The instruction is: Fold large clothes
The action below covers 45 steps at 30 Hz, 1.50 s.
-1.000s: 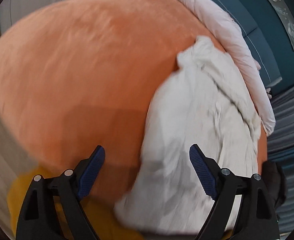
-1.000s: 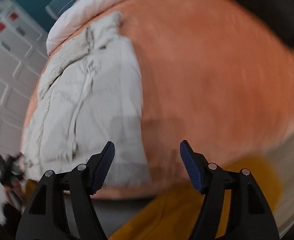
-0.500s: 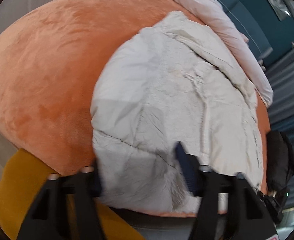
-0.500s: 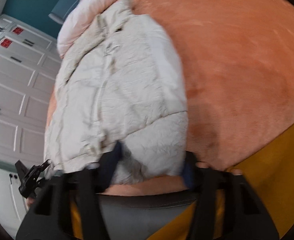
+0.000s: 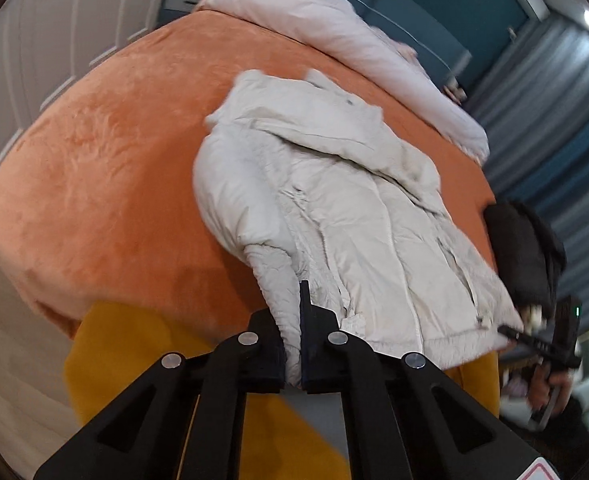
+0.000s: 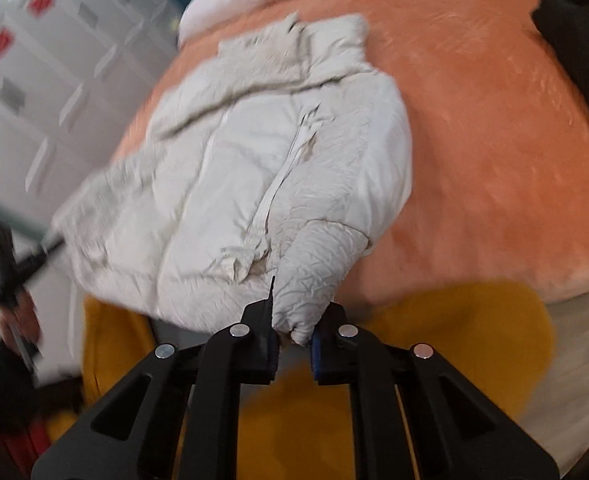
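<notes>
A cream puffer jacket (image 5: pixel 334 184) lies front up on the orange bed cover (image 5: pixel 114 152), hood towards the far end. My left gripper (image 5: pixel 292 344) is shut on the cuff of one sleeve (image 5: pixel 274 280) at the bed's near edge. In the right wrist view the jacket (image 6: pixel 254 152) shows again, and my right gripper (image 6: pixel 294 340) is shut on the cuff of the other sleeve (image 6: pixel 314 272). Both sleeves are pulled towards me over the bed's edge.
A pale pink duvet (image 5: pixel 334 40) lies rolled along the far side of the bed. A dark garment (image 5: pixel 522 256) sits at the bed's right corner. A yellow rug (image 6: pixel 434 360) lies below. White cupboard doors (image 6: pixel 54 60) stand to the side.
Both grippers were open above the bed a second ago. They came down to the jacket's near edge and have shut on the two sleeve cuffs, pulling them back towards me.
</notes>
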Tool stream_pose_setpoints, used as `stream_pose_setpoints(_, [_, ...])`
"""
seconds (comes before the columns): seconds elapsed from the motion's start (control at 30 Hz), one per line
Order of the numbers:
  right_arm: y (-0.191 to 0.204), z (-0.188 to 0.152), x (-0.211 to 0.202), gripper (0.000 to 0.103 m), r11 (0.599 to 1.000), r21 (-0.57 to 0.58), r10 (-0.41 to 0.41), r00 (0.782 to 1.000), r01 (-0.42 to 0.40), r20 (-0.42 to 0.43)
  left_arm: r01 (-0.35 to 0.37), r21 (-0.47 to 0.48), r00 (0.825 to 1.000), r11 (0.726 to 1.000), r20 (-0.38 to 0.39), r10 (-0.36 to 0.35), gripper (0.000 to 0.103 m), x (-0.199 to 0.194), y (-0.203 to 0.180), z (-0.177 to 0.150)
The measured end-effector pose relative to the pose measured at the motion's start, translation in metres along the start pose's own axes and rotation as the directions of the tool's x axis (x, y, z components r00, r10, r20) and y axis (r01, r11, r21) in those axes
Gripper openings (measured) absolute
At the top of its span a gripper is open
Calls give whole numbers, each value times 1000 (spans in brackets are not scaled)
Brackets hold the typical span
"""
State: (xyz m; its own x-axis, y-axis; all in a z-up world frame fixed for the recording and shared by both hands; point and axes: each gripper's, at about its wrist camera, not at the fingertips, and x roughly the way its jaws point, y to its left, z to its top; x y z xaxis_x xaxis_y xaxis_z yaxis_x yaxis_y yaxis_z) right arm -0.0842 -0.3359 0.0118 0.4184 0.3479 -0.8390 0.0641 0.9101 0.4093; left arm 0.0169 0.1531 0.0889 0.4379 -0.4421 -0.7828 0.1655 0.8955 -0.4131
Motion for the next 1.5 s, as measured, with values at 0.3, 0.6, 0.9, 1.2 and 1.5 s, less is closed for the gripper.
stream_pose_setpoints(0.3, [39,-63,-52,10,996,-72,32,986,-45,-164,69,33,994,997,-84,-66,2,-62,-43,-78])
stream_pose_setpoints(0.6, [30,62,-100,9,996,-32,90,948,-84,305,43,102,968,994,242,-67,2,-59,-69,43])
stream_pose_setpoints(0.9, [-13,158,-22,9,972,201,14,878,-125,479,-219,26,927,975,317,200,3,30,-68,147])
stream_pose_setpoints(1.2, [-30,203,37,9,946,307,-50,893,-100,446,-354,-5,905,935,249,344,3,96,-58,184])
stream_pose_setpoints(1.5, [-46,229,95,11,942,334,-103,927,-25,360,-419,15,896,908,167,411,6,158,-41,198])
